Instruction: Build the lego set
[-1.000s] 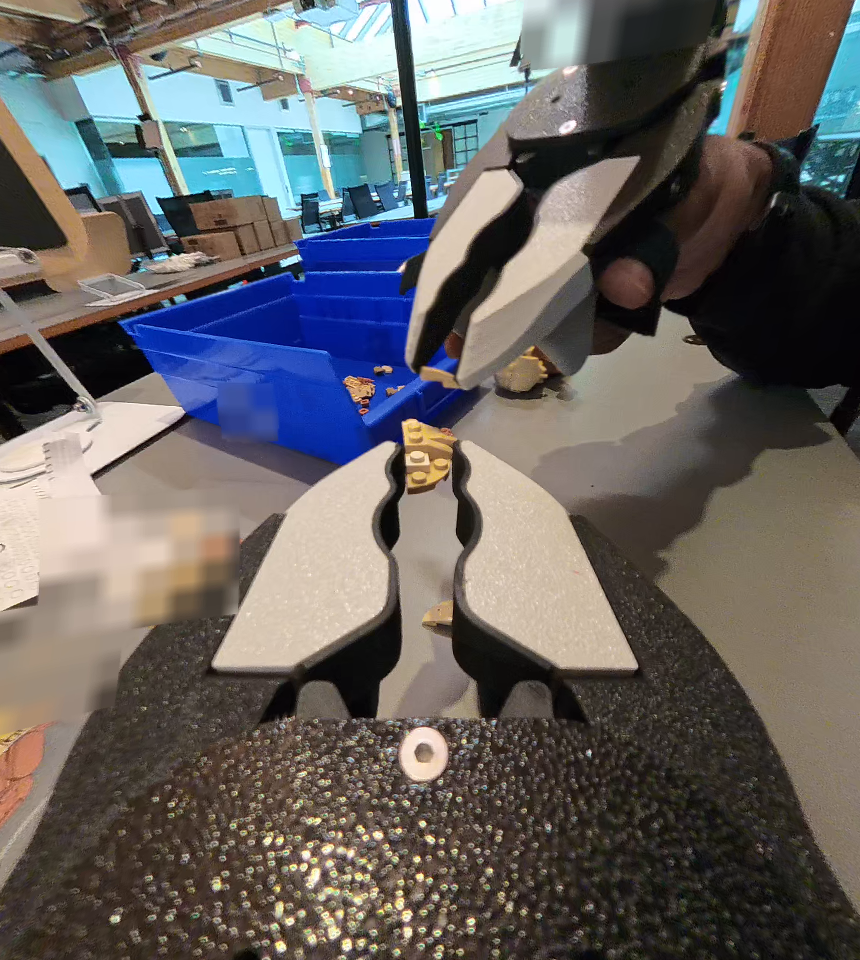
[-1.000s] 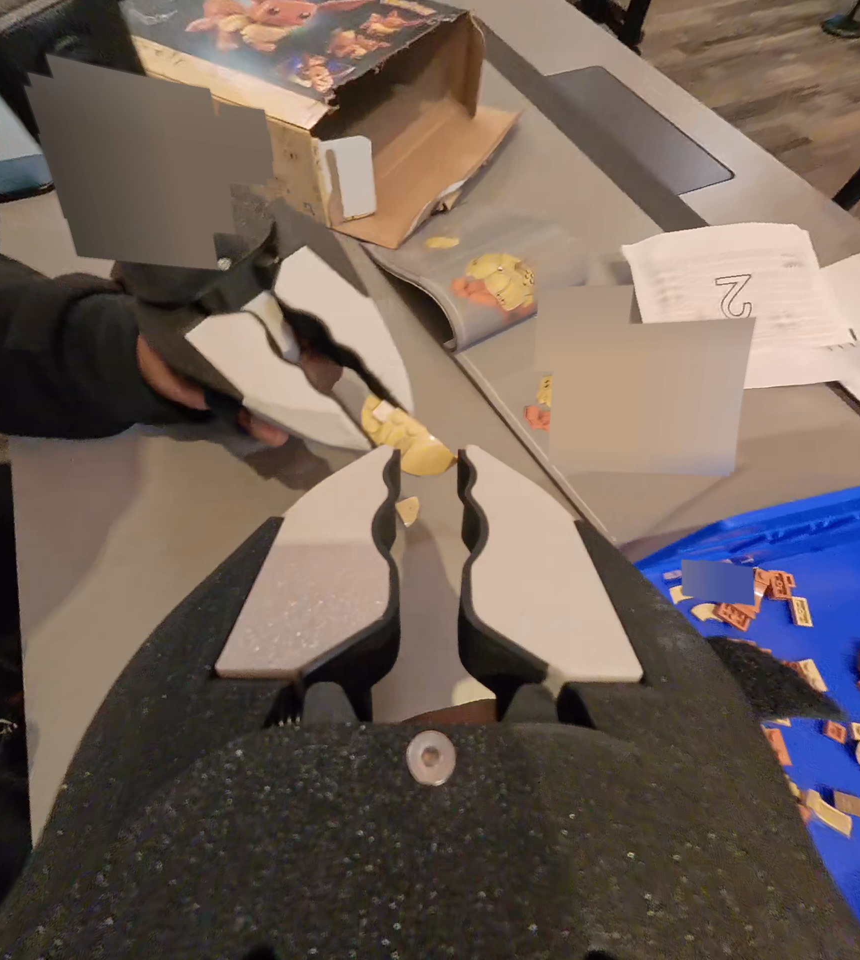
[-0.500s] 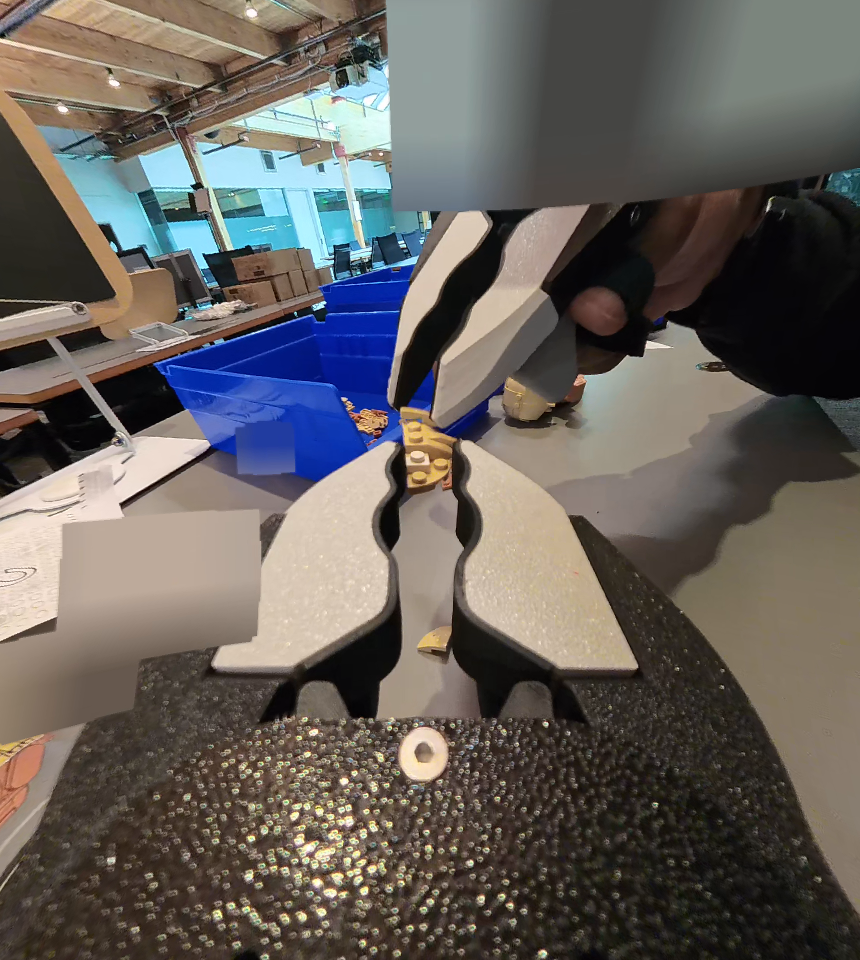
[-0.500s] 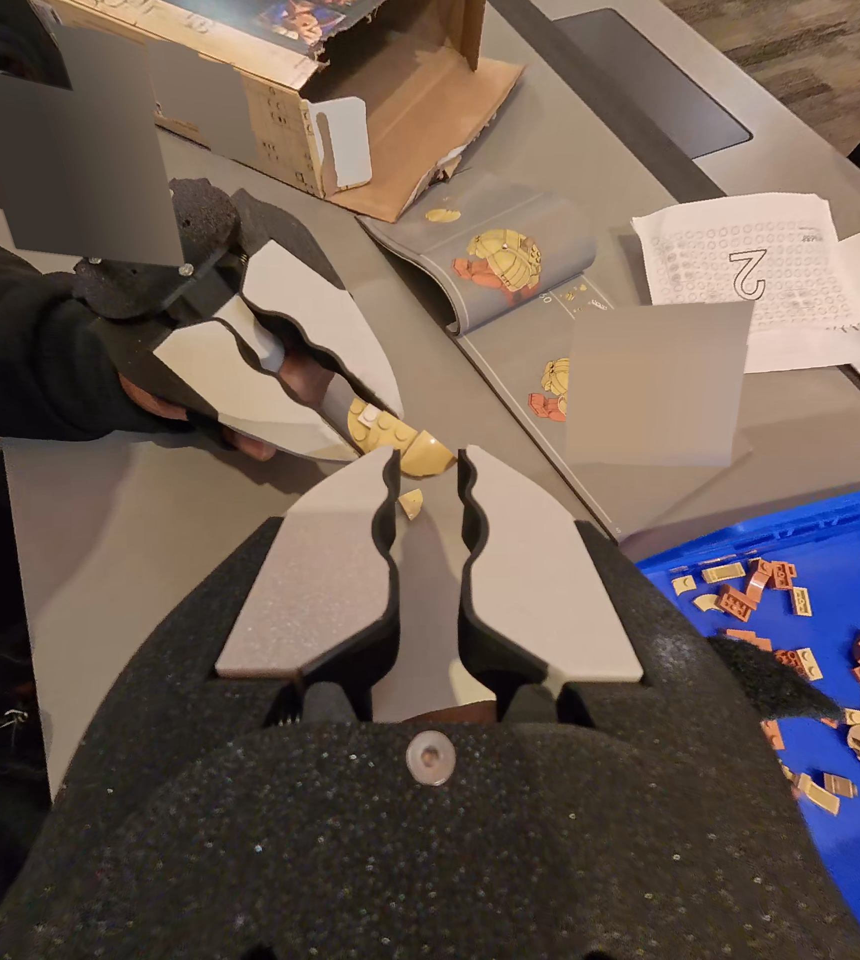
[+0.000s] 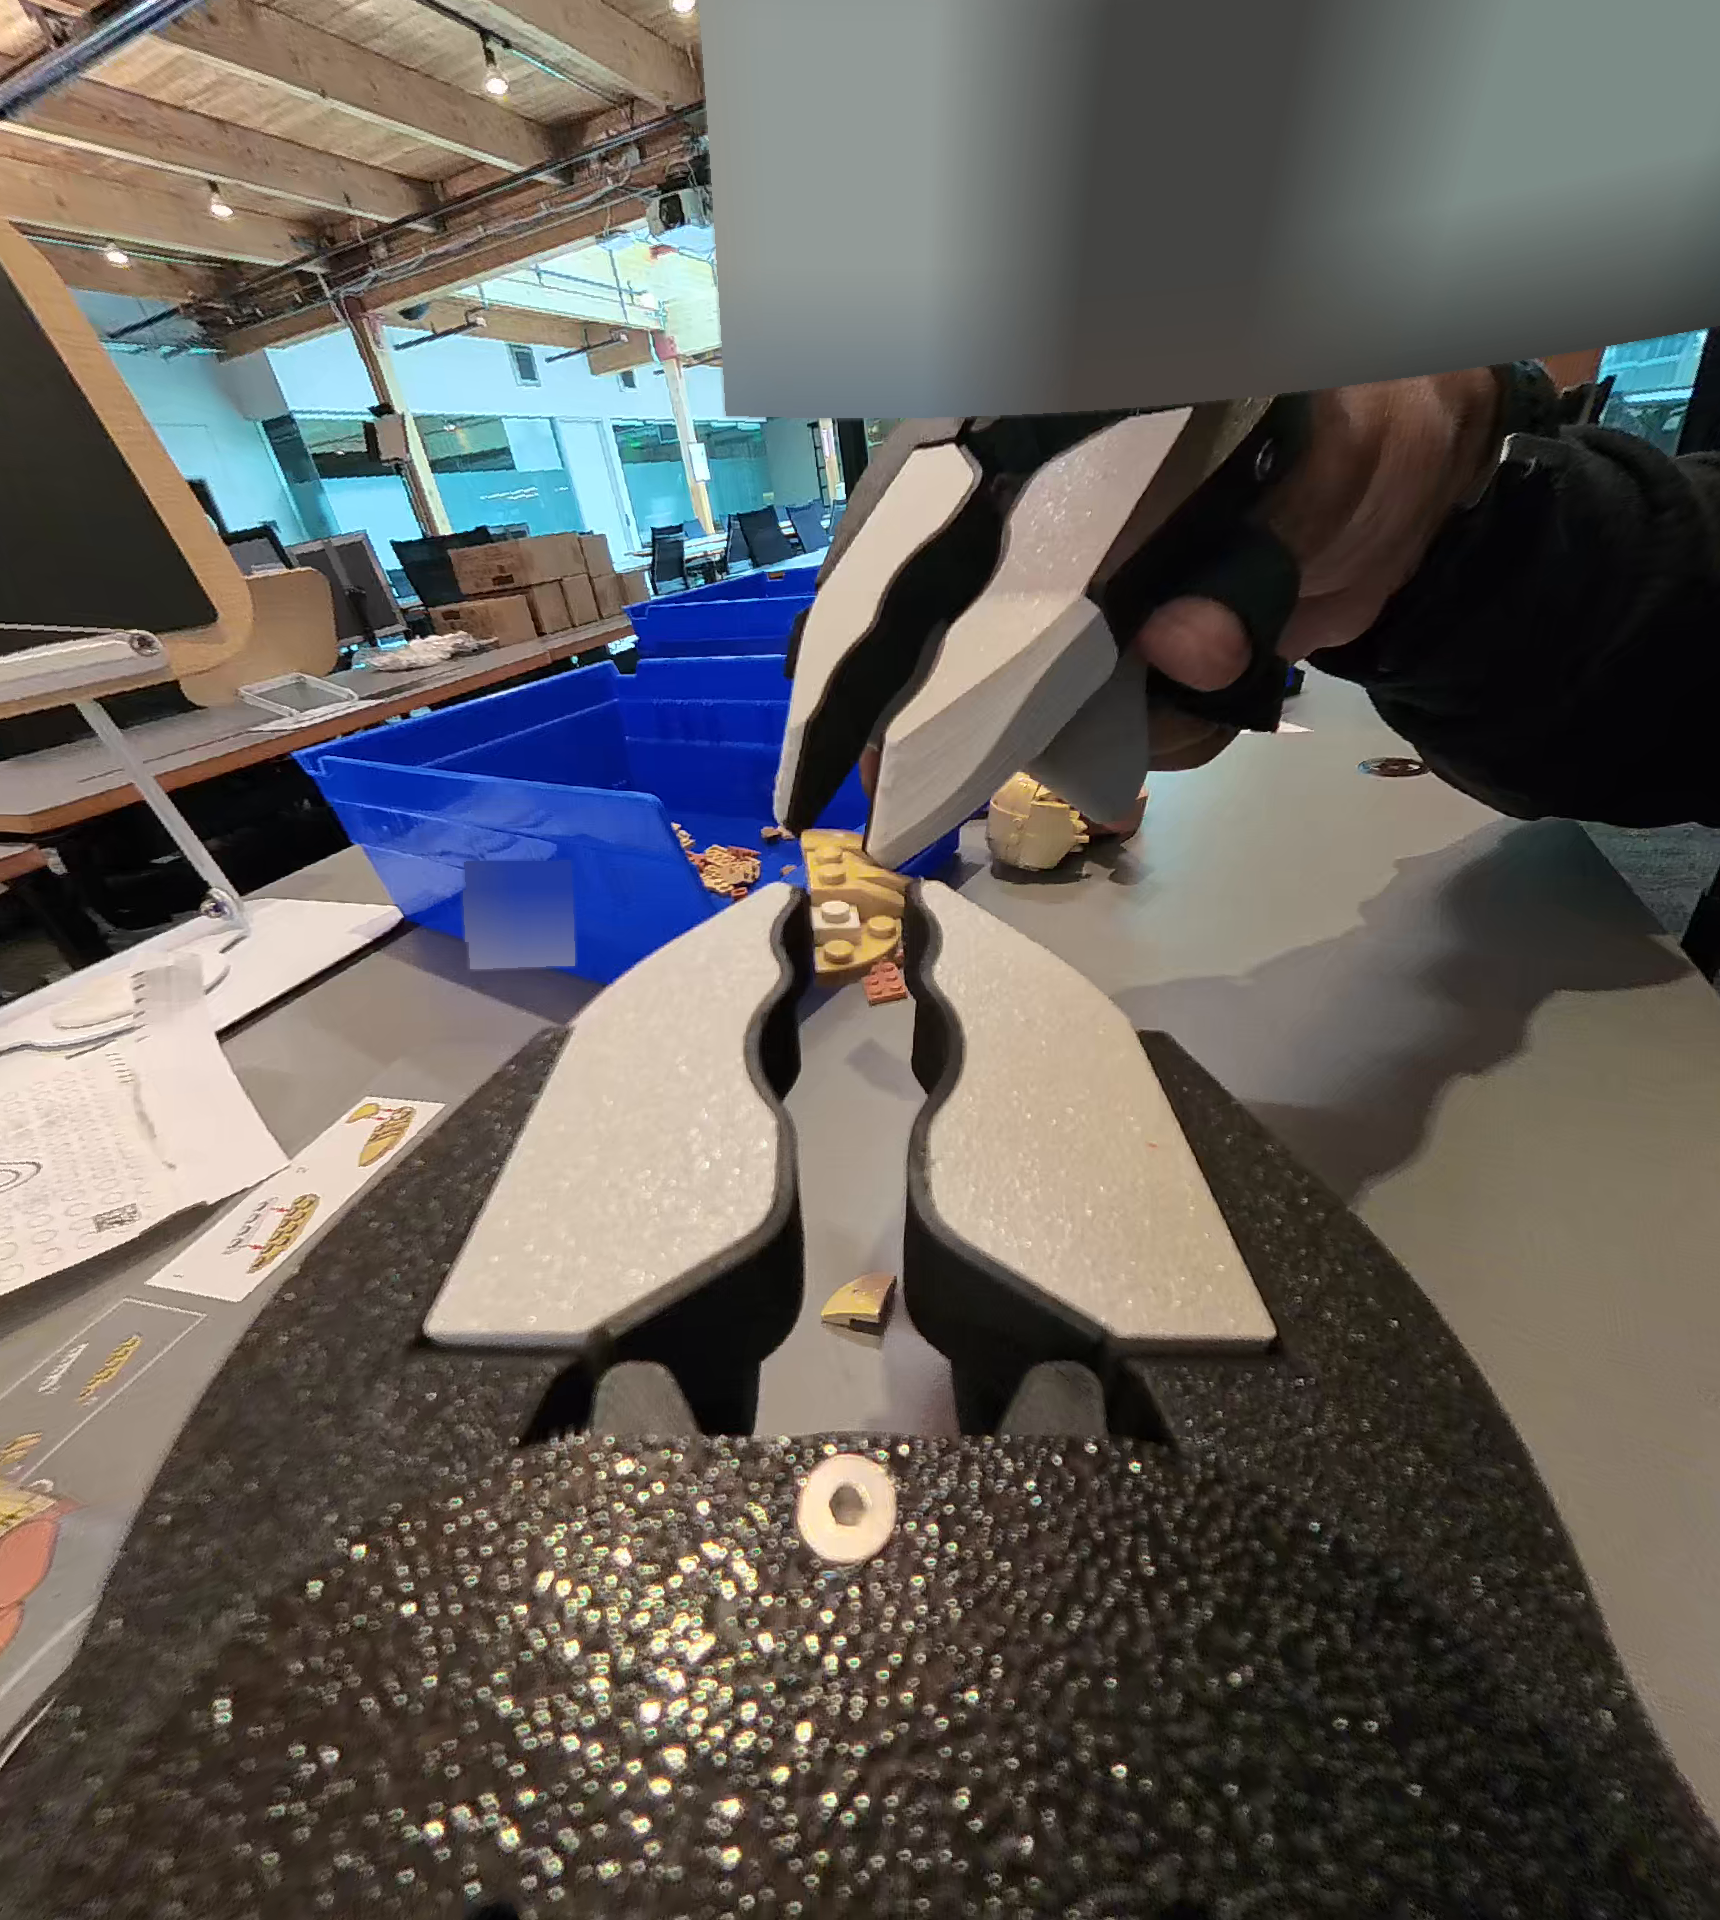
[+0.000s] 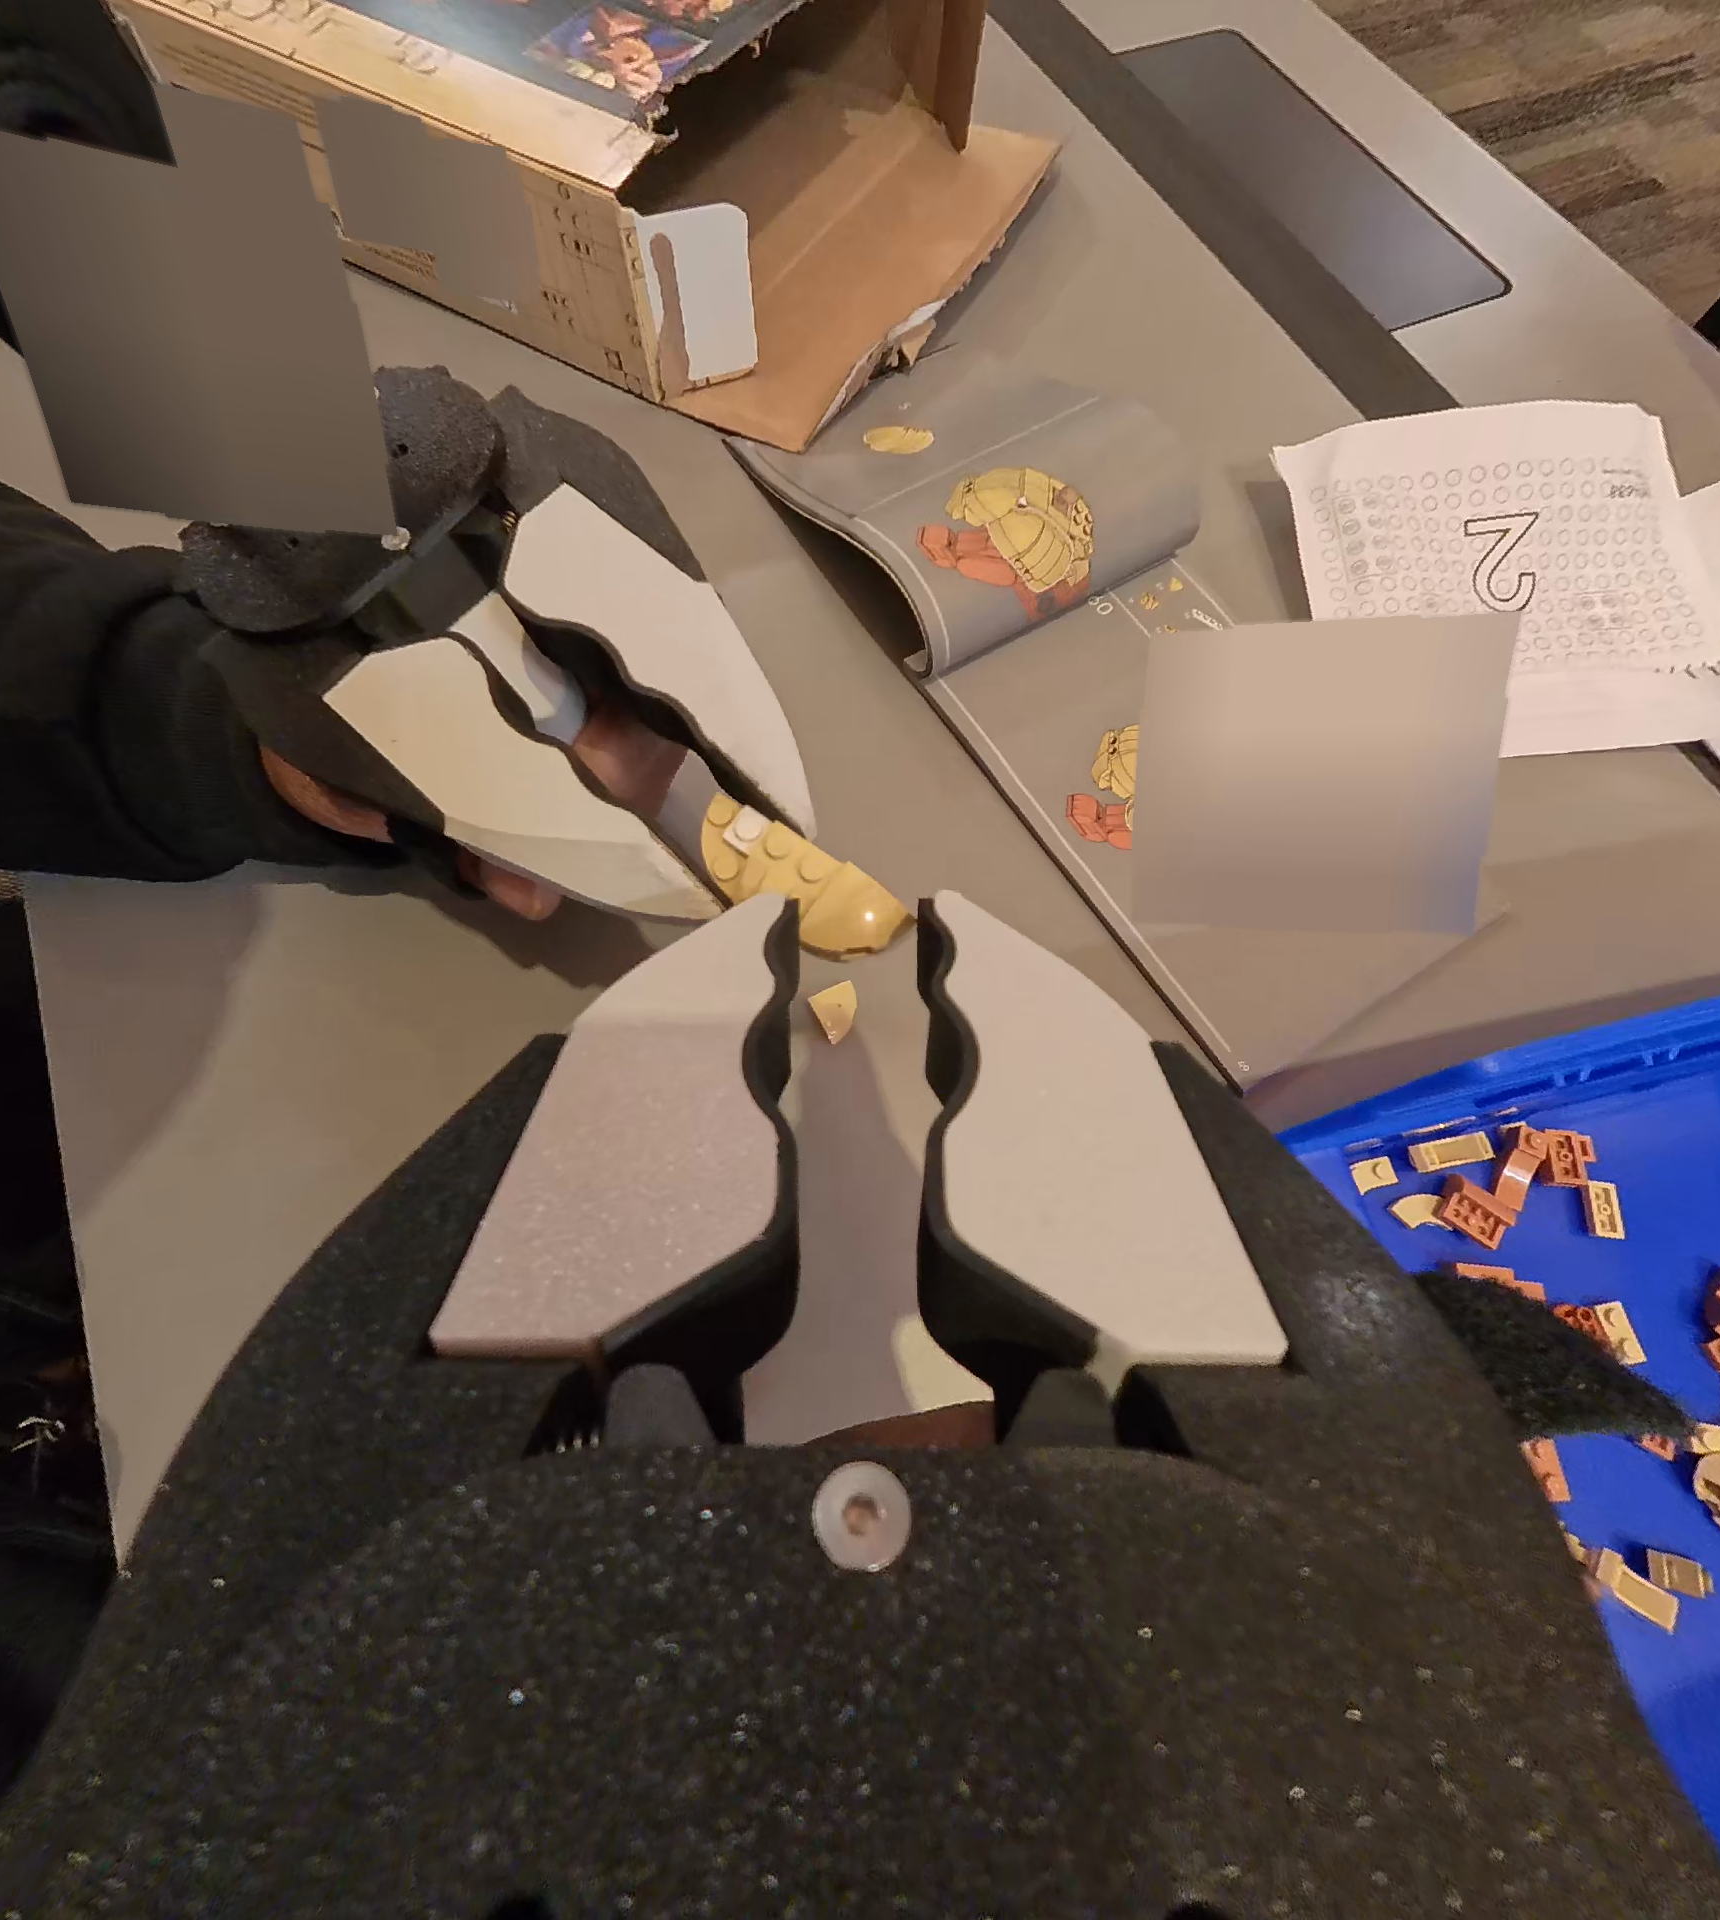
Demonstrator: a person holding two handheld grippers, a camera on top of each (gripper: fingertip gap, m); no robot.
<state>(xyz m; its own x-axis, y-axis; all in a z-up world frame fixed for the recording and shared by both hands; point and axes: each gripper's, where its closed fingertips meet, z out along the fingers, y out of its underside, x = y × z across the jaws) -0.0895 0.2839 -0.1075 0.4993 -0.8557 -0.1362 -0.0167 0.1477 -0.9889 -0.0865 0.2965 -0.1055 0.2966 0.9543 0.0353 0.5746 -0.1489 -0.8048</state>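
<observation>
My left gripper (image 5: pixel 851 909) is shut on a tan studded lego assembly (image 5: pixel 851 935) and holds it just above the grey table. It also shows in the right wrist view (image 6: pixel 752 873), gripping the assembly (image 6: pixel 762 847) by its white-stud end. My right gripper (image 6: pixel 854 914) comes down from above in the left wrist view (image 5: pixel 835 836). Its jaws are nearly closed on a small curved tan piece (image 6: pixel 861 916) pressed against the assembly's far end. A small loose tan piece (image 6: pixel 835 1013) lies on the table under both grippers (image 5: pixel 861 1299).
A blue bin (image 6: pixel 1562 1081) with several loose tan and brown bricks (image 6: pixel 1500 1195) is at the right. An open instruction booklet (image 6: pixel 1022 582), a torn cardboard box (image 6: pixel 627 229) and a white paper bag (image 6: pixel 1458 540) lie beyond. A tan part-built model (image 5: pixel 1032 831) stands by the bin. My left and right fingertips are right by each other.
My right gripper has come down from a gap above the assembly until its tips touch the far end. My left gripper has kept its hold and stayed in place.
</observation>
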